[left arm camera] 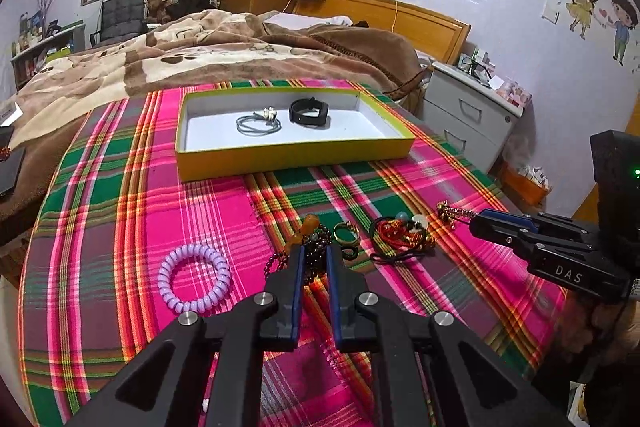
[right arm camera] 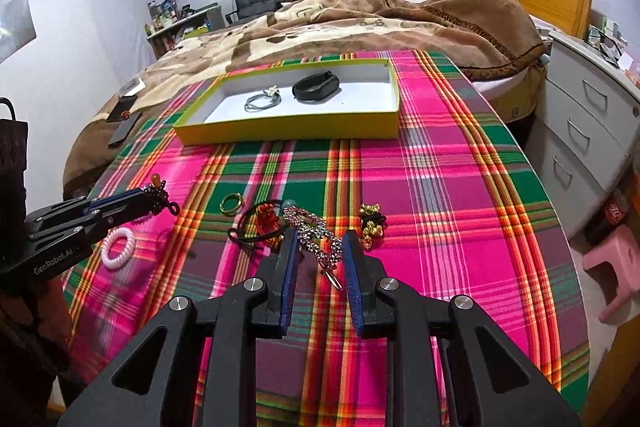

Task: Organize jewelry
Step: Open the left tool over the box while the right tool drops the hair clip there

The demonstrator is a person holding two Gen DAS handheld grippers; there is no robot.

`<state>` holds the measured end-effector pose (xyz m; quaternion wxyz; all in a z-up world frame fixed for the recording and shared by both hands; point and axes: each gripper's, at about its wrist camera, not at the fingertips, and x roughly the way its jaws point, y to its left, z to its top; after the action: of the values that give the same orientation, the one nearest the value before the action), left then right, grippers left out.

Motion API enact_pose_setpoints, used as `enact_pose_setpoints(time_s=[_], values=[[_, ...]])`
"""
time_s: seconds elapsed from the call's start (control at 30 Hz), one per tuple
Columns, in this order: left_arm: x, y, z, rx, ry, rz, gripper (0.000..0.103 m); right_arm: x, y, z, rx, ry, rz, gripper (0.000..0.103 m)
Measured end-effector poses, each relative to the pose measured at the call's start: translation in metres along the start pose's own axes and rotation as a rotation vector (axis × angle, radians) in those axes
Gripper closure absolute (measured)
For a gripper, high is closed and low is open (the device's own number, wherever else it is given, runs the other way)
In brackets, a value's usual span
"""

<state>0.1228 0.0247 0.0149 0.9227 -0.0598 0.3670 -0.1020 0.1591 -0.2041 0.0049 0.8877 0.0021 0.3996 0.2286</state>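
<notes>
A yellow-sided box (left arm camera: 292,157) (right arm camera: 288,131) stands on the plaid cloth and holds a grey hair tie (left arm camera: 258,123) (right arm camera: 262,101) and a black band (left arm camera: 309,111) (right arm camera: 316,87). My left gripper (left arm camera: 314,259) (right arm camera: 160,197) is shut on a dark bead bracelet with amber beads (left arm camera: 311,239) (right arm camera: 158,193). My right gripper (right arm camera: 320,243) (left arm camera: 474,223) is open, its fingers on either side of a sparkly rhinestone clip (right arm camera: 316,231). A gold ring (left arm camera: 346,231) (right arm camera: 232,203), red cord bracelet (left arm camera: 400,233) (right arm camera: 266,223), gold bell tie (right arm camera: 372,223) and lilac coil tie (left arm camera: 194,279) (right arm camera: 118,247) lie loose.
The table (right arm camera: 460,187) is round with a plaid cloth. A bed with a brown blanket (left arm camera: 240,47) lies behind it. White drawers (right arm camera: 588,131) and a pink stool (right arm camera: 616,267) stand at the right.
</notes>
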Motion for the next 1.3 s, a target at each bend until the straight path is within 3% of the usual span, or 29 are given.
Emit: enact_pose_setpoints(time_s=[0.6, 1.0, 1.3], values=[[0.007, 0.018, 0.066, 0.049, -0.059, 0.057, 0.093, 0.012, 0.002, 0.064, -0.025, -0.083, 0.011, 0.080], [0.068, 0.051, 0.123, 0.065, -0.034, 0.113, 0.093, 0.061, -0.007, 0.120, -0.048, -0.078, -0.019, 0.080], [0.122, 0.078, 0.150, 0.057, 0.023, 0.165, 0.092, 0.118, -0.026, 0.147, -0.021, -0.007, -0.052, 0.080]])
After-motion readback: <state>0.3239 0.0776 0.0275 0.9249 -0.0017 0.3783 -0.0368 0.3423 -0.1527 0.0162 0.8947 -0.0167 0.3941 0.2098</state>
